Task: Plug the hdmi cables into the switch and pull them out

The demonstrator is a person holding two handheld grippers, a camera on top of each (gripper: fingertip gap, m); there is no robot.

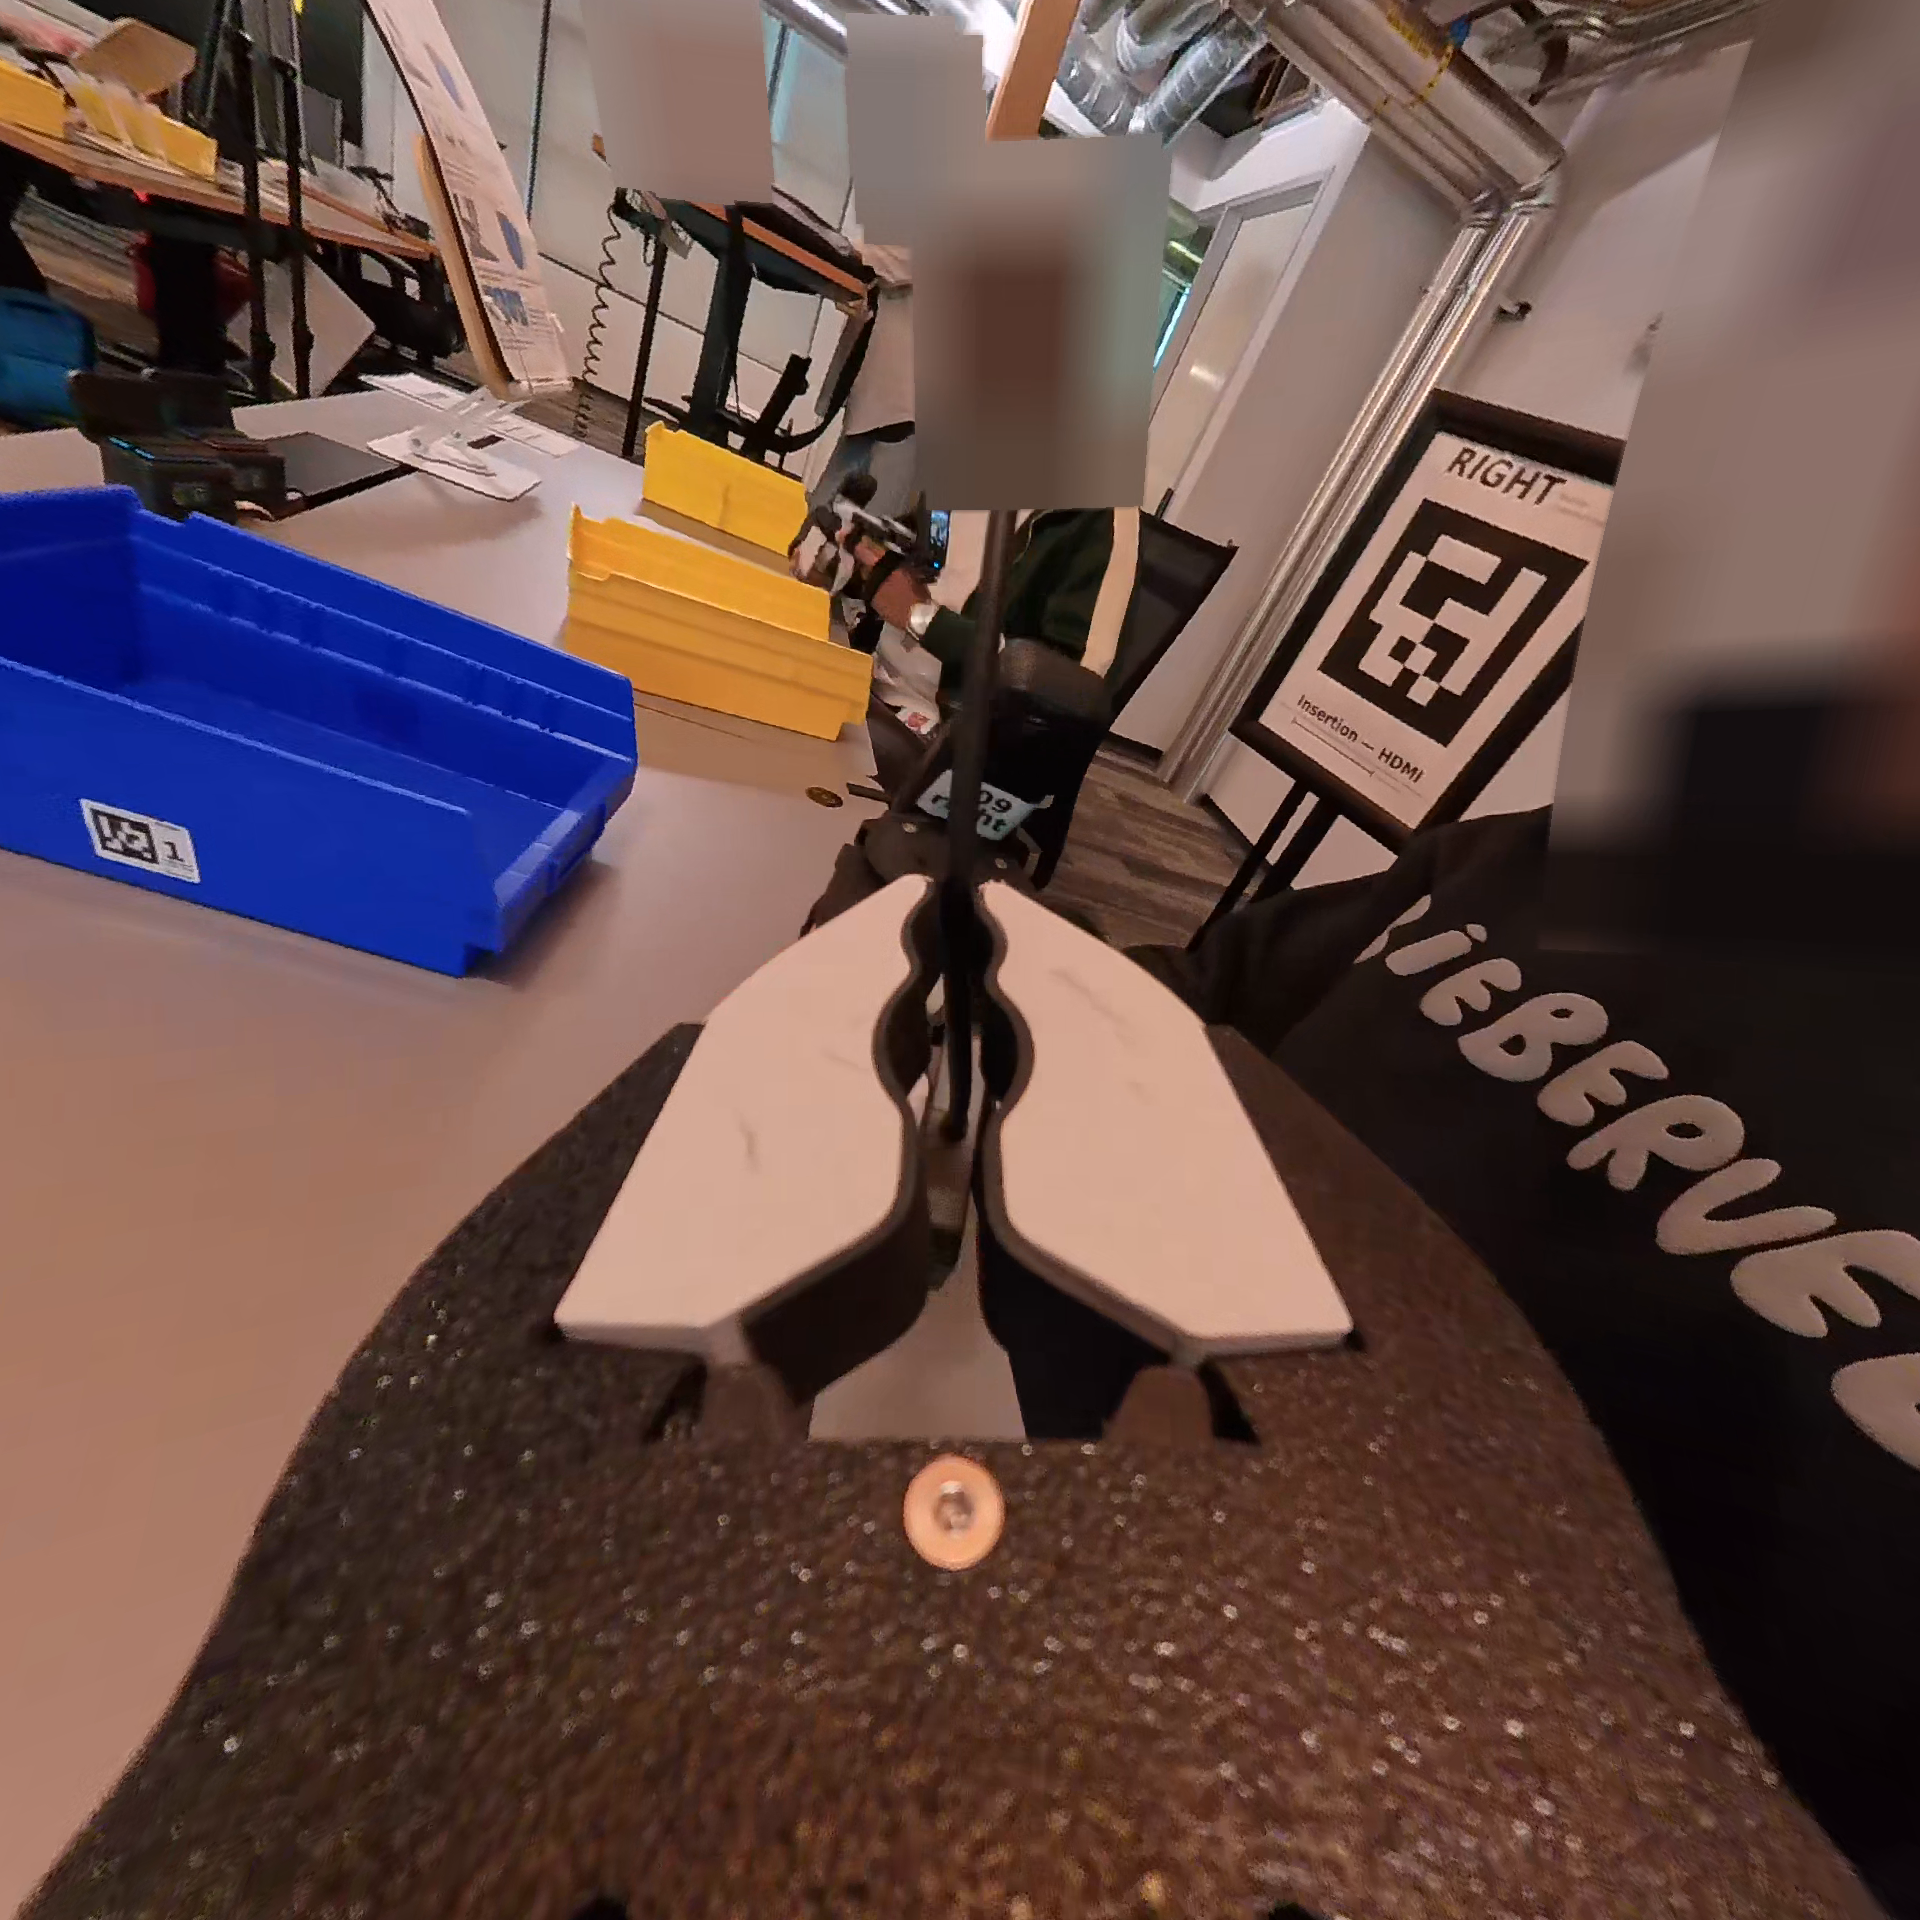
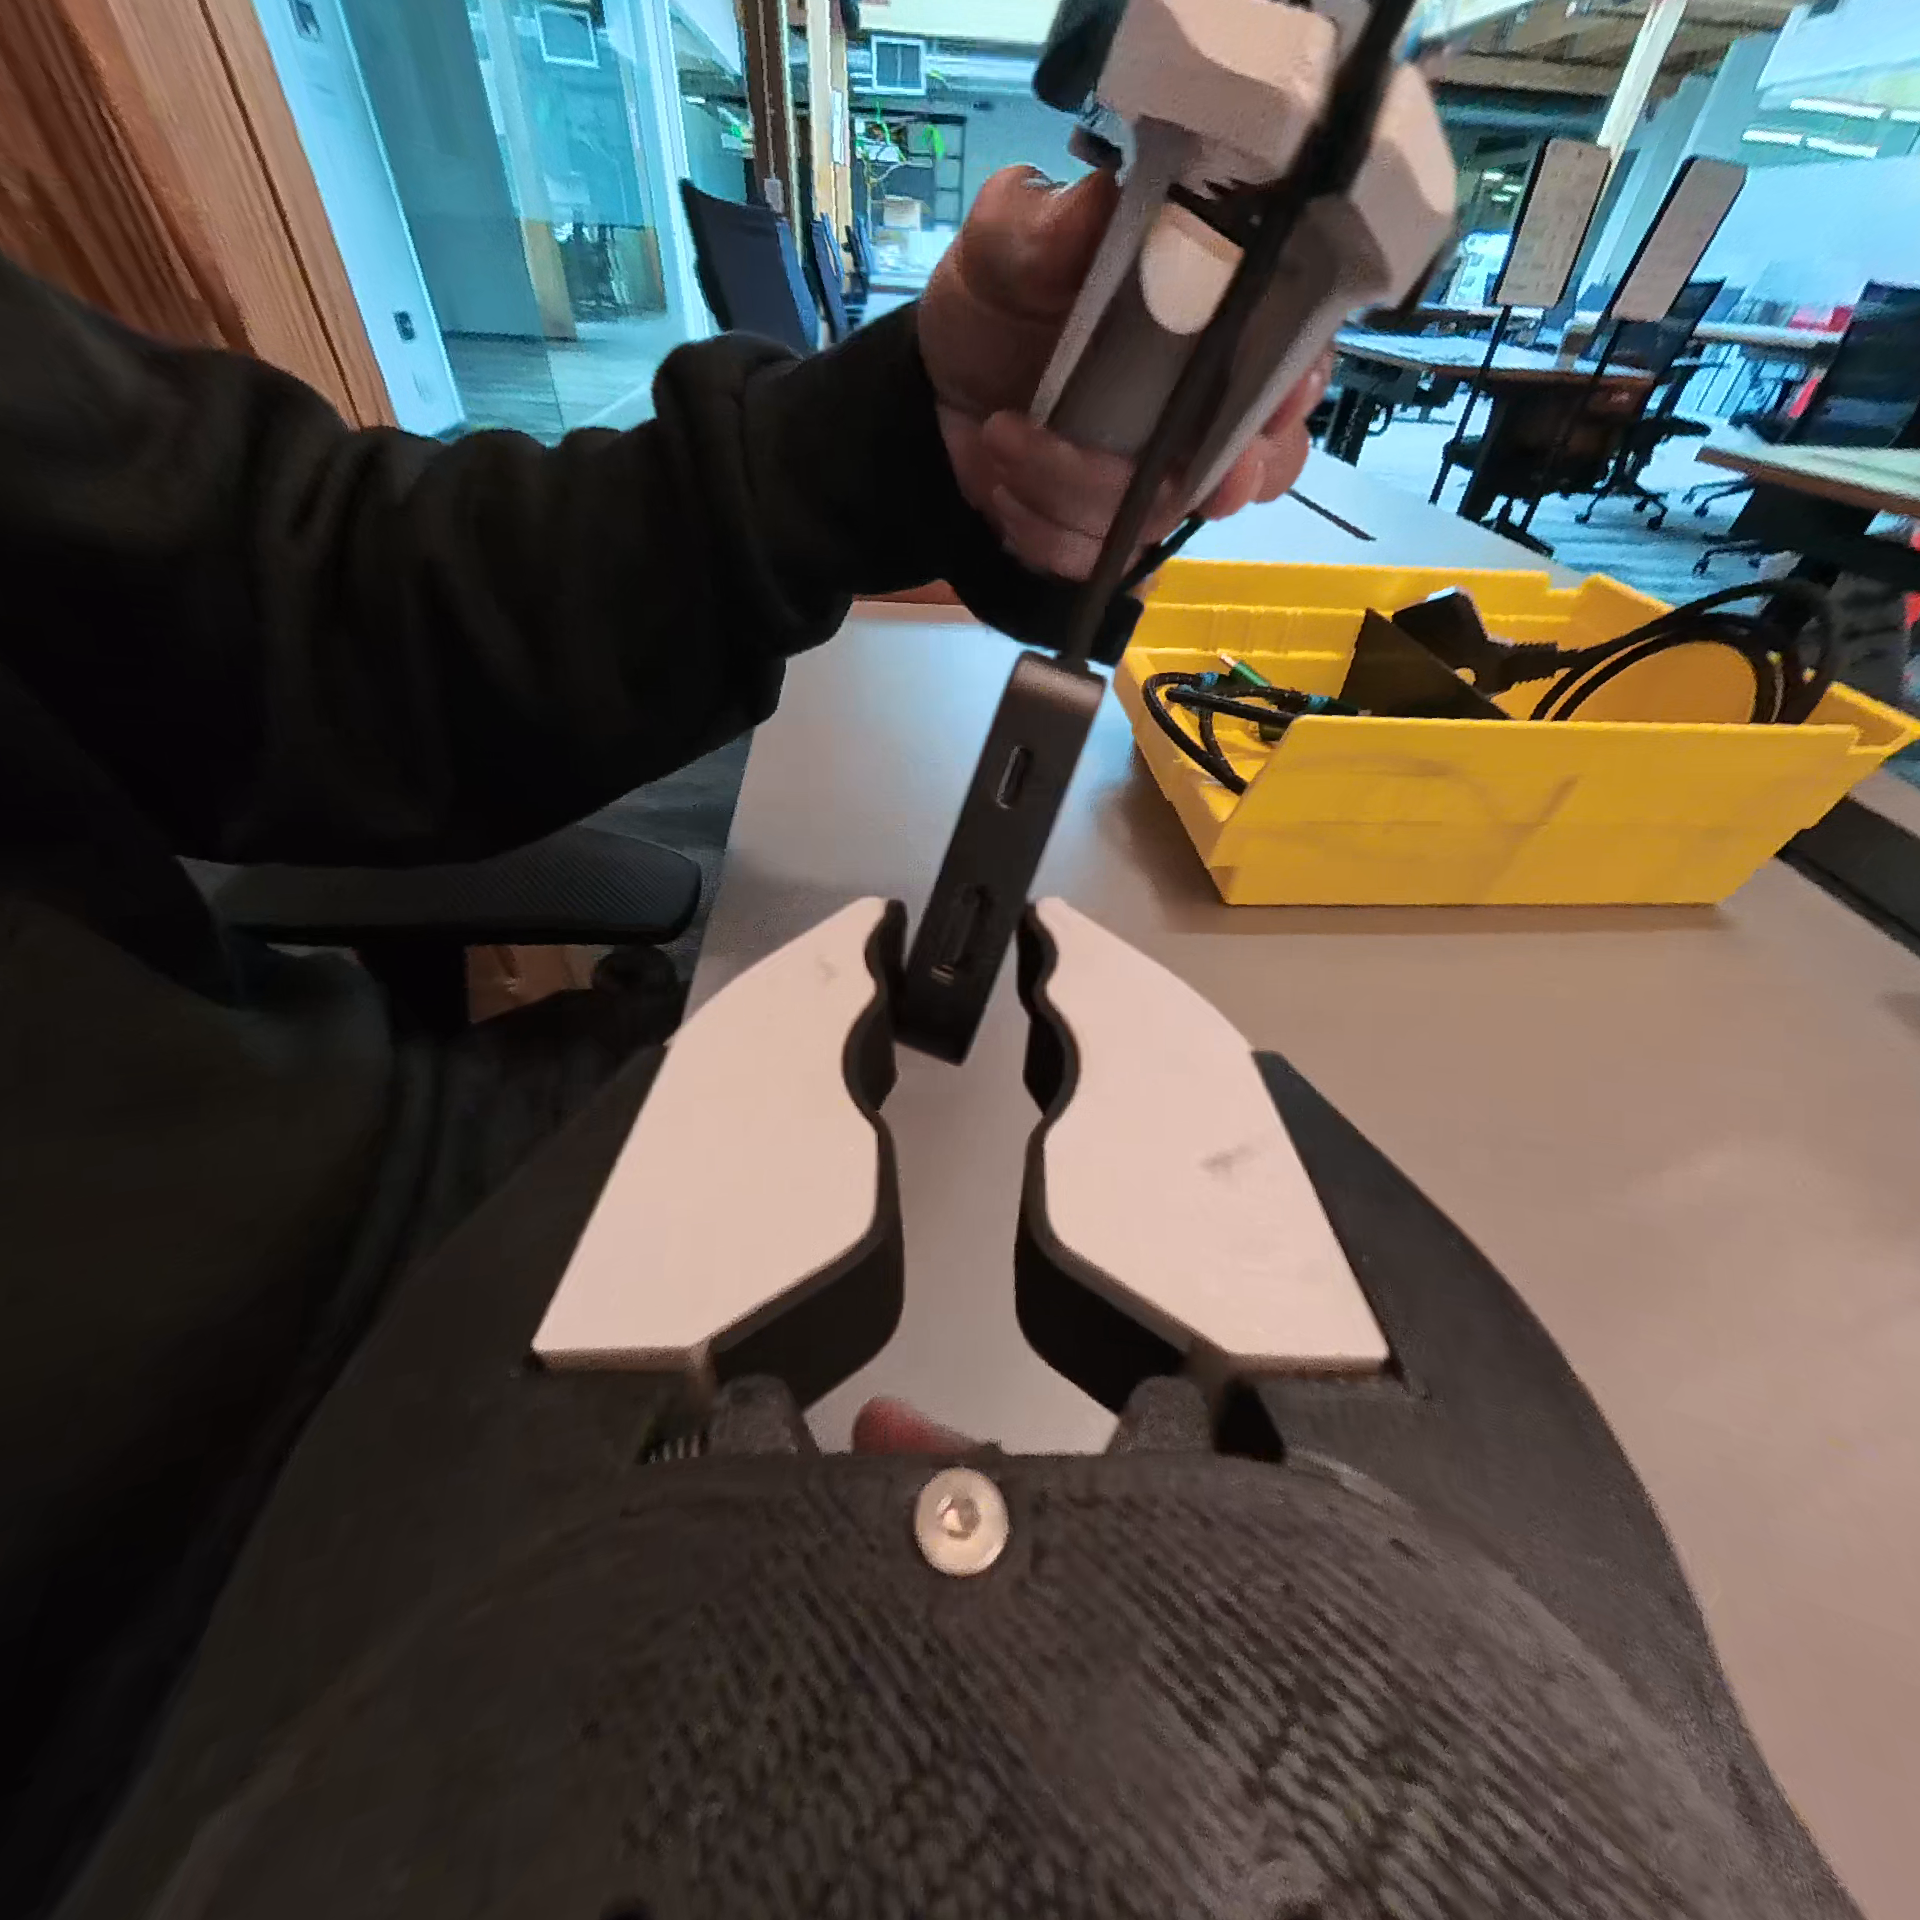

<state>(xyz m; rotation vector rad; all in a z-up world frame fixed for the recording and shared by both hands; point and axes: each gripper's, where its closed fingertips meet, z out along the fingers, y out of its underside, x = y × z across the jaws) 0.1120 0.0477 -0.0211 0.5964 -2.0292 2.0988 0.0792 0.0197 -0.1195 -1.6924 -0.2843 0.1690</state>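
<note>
In the right wrist view my right gripper (image 2: 961,935) is shut on the lower end of the dark grey switch (image 2: 1003,790), which stands tilted above the grey table (image 2: 1351,1091). Two empty ports show on its side. A black cable (image 2: 1143,488) runs from the switch's top end up into my left gripper (image 2: 1247,135), held by a hand (image 2: 1018,343). In the left wrist view my left gripper (image 1: 951,914) is shut on that thin black cable (image 1: 977,707). The right gripper's dark body (image 1: 935,842) shows just beyond it; the switch is hidden there.
A yellow bin (image 2: 1455,810) with several black cables stands on the table to the right. A blue bin (image 1: 312,727) and stacked yellow bins (image 1: 707,623) stand on the table (image 1: 260,1091). A sign on a stand (image 1: 1455,613) is off the table. A black sleeve (image 2: 416,582) crosses on the left.
</note>
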